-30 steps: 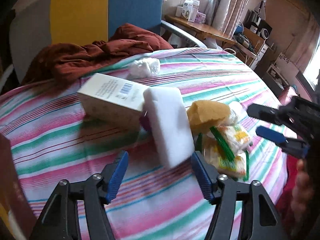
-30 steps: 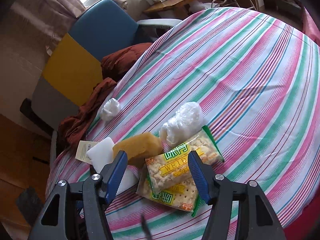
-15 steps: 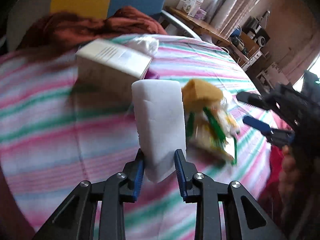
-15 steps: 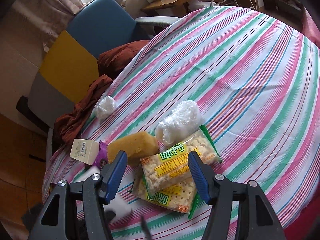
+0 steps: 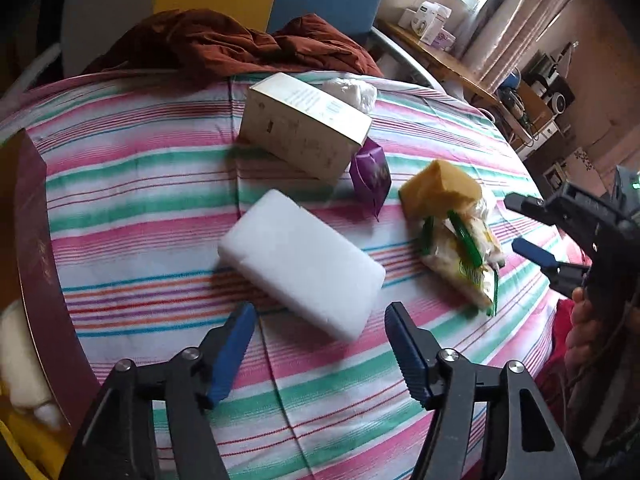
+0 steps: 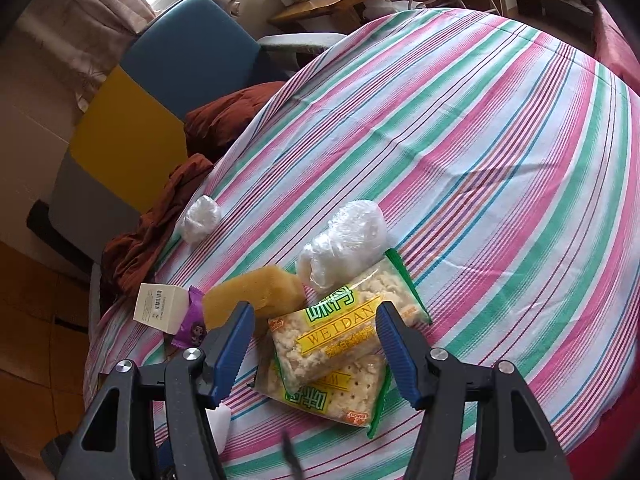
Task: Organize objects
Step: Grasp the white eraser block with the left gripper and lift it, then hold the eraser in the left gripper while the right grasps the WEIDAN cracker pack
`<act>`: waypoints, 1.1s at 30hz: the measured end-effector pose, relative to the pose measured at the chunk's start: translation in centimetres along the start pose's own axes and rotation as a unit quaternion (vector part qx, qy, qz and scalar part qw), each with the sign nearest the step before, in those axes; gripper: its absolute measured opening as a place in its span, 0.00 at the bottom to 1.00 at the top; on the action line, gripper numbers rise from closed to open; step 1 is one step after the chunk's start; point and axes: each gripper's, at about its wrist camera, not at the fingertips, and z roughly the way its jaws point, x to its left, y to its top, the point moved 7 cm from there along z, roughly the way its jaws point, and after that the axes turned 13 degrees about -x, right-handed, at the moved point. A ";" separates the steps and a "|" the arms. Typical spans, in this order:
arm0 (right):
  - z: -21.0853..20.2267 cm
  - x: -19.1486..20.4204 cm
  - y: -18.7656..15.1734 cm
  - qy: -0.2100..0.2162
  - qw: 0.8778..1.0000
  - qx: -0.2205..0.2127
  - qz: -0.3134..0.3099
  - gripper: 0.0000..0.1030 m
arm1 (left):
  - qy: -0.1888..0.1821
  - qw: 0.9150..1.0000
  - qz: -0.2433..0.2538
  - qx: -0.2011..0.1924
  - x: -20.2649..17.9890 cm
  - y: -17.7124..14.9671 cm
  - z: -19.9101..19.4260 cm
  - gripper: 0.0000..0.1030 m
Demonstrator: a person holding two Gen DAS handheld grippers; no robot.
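We look down at a round bench (image 6: 500, 128) under a striped cloth, where a cluster of things sits toward its near-left edge; the white foam block (image 5: 300, 276) lies flat on the cloth just ahead of the left gripper (image 5: 320, 344), whose blue fingers (image 5: 230, 354) have just been opening and now stand apart with nothing pressed between them, the block's near corner lying ahead of the gap. Behind the block a cream carton (image 5: 304, 128) rests near the far-left edge, a purple sachet (image 5: 370, 174) against its right end and a crumpled plastic wad (image 5: 352, 90) behind it; to the right we see a yellow sponge (image 5: 440, 190) touching the cracker packets (image 5: 460, 256). The right gripper (image 6: 316, 350) hovers over those packets, its fingers (image 6: 394, 346) spread and holding nothing; the upper packet (image 6: 344, 332) lies between them without touching either; a clear plastic bundle (image 6: 344, 240) sits against the packets' far side. A rust-coloured cloth (image 5: 224, 46) is heaped on the chair (image 6: 160, 92) past the bench's far-left edge; a dark red box (image 5: 36, 260) stands at the bench's left edge.
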 end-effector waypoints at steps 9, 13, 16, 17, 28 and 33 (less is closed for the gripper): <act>-0.1 0.2 -0.2 0.009 1.000 0.002 0.005 0.62 | 0.027 0.999 -0.012 0.015 -1.0 3.7 3.8 0.71; -0.1 0.1 -0.1 0.012 1.000 0.003 0.013 0.62 | 0.060 0.997 0.036 0.025 -1.7 4.5 5.7 0.72; 0.0 -0.2 -0.1 0.010 1.000 0.005 0.018 0.62 | 0.081 0.994 0.063 0.028 -1.4 4.2 6.5 0.69; 0.0 -0.3 0.0 0.010 1.000 0.005 0.020 0.62 | 0.083 0.994 0.068 0.029 -1.3 3.9 6.7 0.67; 0.7 -2.4 -0.2 -0.019 0.998 0.019 0.063 0.62 | 0.070 0.991 0.113 -0.010 -0.3 0.8 4.1 0.56; 1.2 -3.1 -0.6 -0.011 0.995 0.039 0.087 0.62 | 0.064 0.989 0.134 -0.025 -0.5 -1.3 2.4 0.57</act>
